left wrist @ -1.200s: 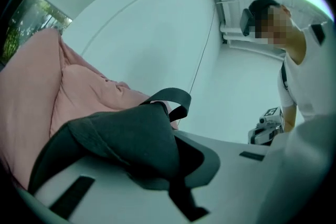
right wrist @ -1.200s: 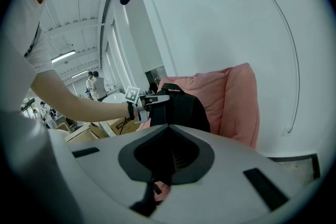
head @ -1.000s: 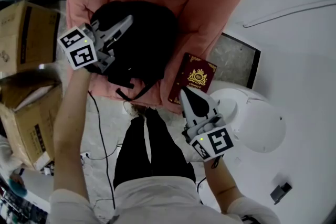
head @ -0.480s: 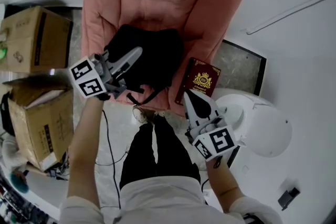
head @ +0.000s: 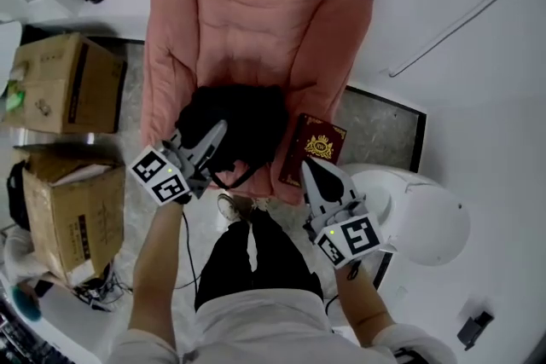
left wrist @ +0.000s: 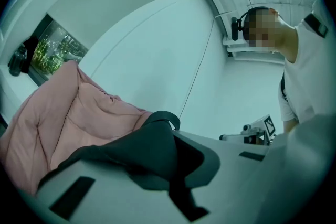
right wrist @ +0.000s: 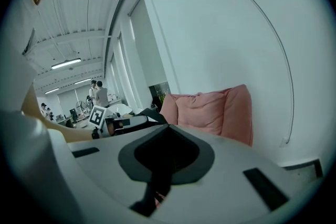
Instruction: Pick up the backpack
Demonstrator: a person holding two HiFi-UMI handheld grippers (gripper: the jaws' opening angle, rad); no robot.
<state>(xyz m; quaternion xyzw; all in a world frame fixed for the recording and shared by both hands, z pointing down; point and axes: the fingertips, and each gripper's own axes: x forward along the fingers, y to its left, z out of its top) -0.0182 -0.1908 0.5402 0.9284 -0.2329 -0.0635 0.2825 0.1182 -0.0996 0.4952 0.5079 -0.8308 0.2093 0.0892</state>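
The black backpack point(head: 243, 122) hangs at the front of the pink armchair point(head: 256, 21). My left gripper point(head: 218, 130) is shut on a black strap point(left wrist: 157, 124) at the pack's left side, which fills the space between its jaws in the left gripper view. My right gripper point(head: 307, 165) is to the right, over the chair's front edge, shut with nothing in it. Just beyond its tips a dark red book point(head: 314, 147) with a gold crest lies on the seat edge. In the right gripper view the left gripper point(right wrist: 124, 122) and the armchair point(right wrist: 210, 110) show ahead.
Two cardboard boxes point(head: 68, 85) point(head: 72, 213) stand left of the chair. A white round unit point(head: 422, 222) sits on the floor at the right, beside a dark floor panel point(head: 384, 124). My legs point(head: 243, 256) stand in front of the chair, and a cable point(head: 183, 247) runs past them.
The left gripper has drawn back toward me and upward, pulling the backpack from the seat's middle to its front edge. The right gripper has risen slightly and stays near the red book.
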